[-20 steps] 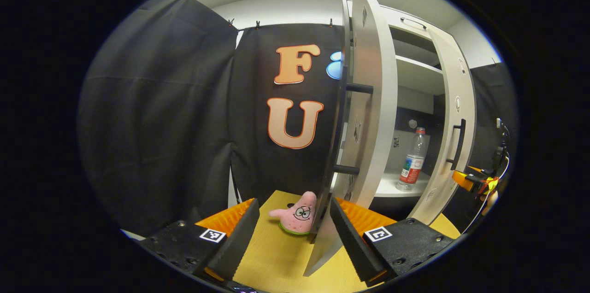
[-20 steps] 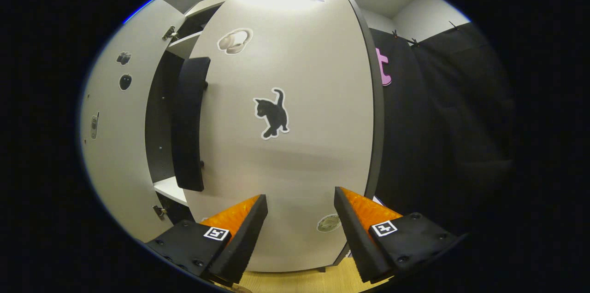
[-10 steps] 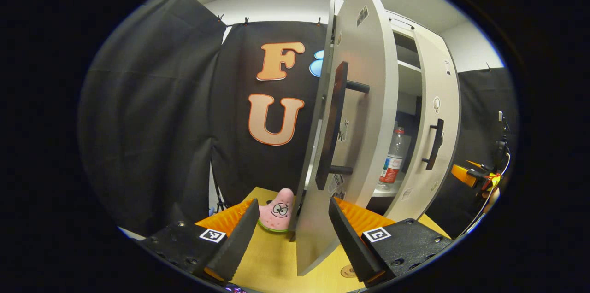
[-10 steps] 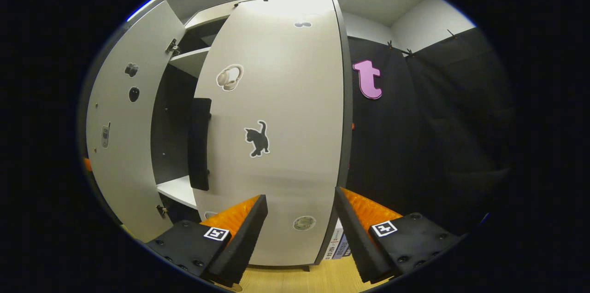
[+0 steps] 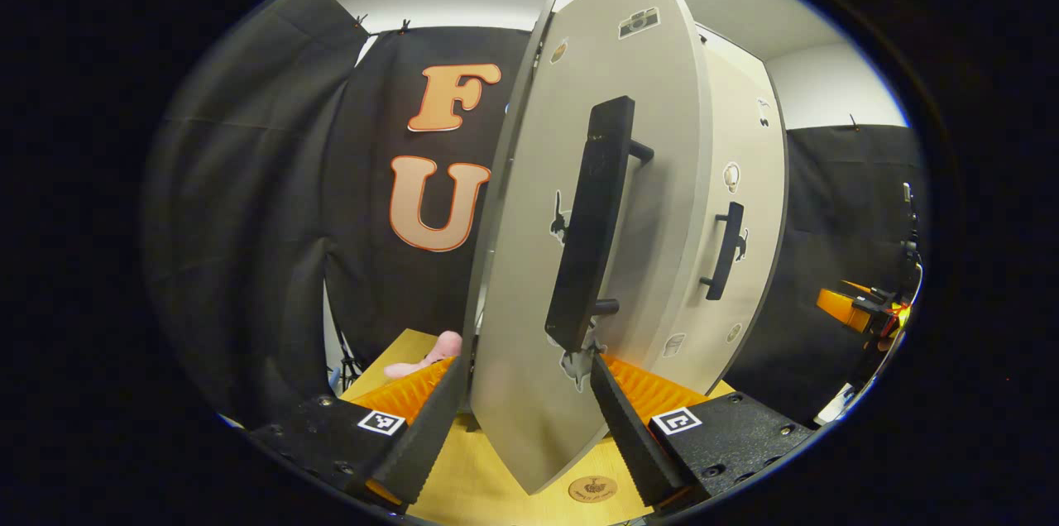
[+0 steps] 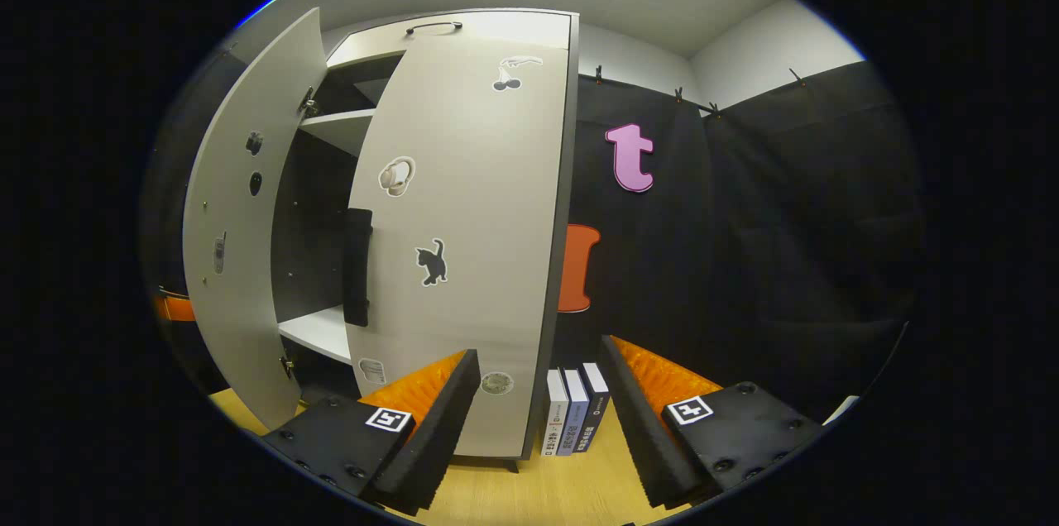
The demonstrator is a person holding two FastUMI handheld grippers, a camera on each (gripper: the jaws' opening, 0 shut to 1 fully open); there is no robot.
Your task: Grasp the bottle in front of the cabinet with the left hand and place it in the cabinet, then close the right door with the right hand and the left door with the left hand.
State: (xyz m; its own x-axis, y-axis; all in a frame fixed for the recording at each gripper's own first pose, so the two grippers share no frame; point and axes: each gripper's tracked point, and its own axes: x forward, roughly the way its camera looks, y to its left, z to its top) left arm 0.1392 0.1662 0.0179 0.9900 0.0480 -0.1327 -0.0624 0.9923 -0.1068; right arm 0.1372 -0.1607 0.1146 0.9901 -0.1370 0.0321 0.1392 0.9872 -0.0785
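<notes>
Wooden tabletop (image 5: 496,468) under the cabinet. Left door (image 5: 579,261) sits half-closed between the wide-open, empty left gripper (image 5: 523,418). Right gripper (image 6: 539,418) gapes empty too, right door (image 6: 471,261) shut.

One cabinet (image 6: 463,38) w/ two doors: left door (image 5: 529,261) and right door (image 6: 463,261). Each door carries one black handle, two total: left handle (image 5: 589,220), right handle (image 6: 357,265). Three books (image 6: 572,418) stand upright side by side just beside the cabinet's foot. One pink plush toy (image 5: 430,356) lies on the one wooden table (image 5: 496,480). One round coaster (image 5: 592,488) sits at the table's near edge. Two inner shelves (image 6: 327,121) show thru the gap.
</notes>
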